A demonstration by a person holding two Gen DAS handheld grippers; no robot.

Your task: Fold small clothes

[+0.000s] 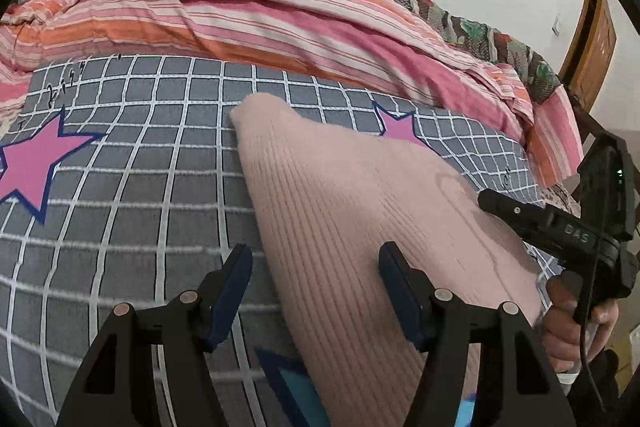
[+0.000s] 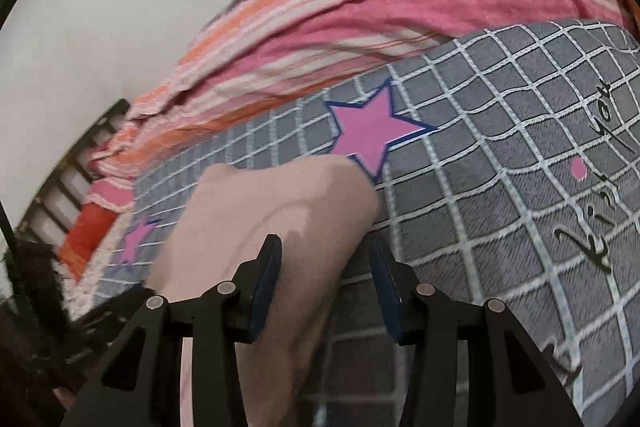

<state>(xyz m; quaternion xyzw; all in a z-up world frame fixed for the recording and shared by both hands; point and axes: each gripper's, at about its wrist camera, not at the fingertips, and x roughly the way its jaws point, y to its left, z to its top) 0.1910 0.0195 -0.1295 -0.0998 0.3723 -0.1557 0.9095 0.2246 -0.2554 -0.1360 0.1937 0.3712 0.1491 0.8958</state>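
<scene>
A pale pink ribbed knit garment (image 1: pixel 360 211) lies on the grey checked bedsheet (image 1: pixel 140 187) with pink stars. My left gripper (image 1: pixel 316 267) is open, its jaws straddling the garment's left edge near the camera. The right gripper shows in the left wrist view (image 1: pixel 532 215) at the garment's right side, held by a hand. In the right wrist view the garment (image 2: pixel 272 211) lies folded under my right gripper (image 2: pixel 326 259), which is open with its jaws either side of the garment's right edge. The garment's near end is hidden under the grippers.
A striped pink and orange quilt (image 1: pixel 260 11) is bunched along the far side of the bed, with a patterned blanket (image 1: pixel 460 19) behind it. A wooden door (image 1: pixel 592 39) stands at the right. A slatted bed frame (image 2: pixel 68 179) shows at the left.
</scene>
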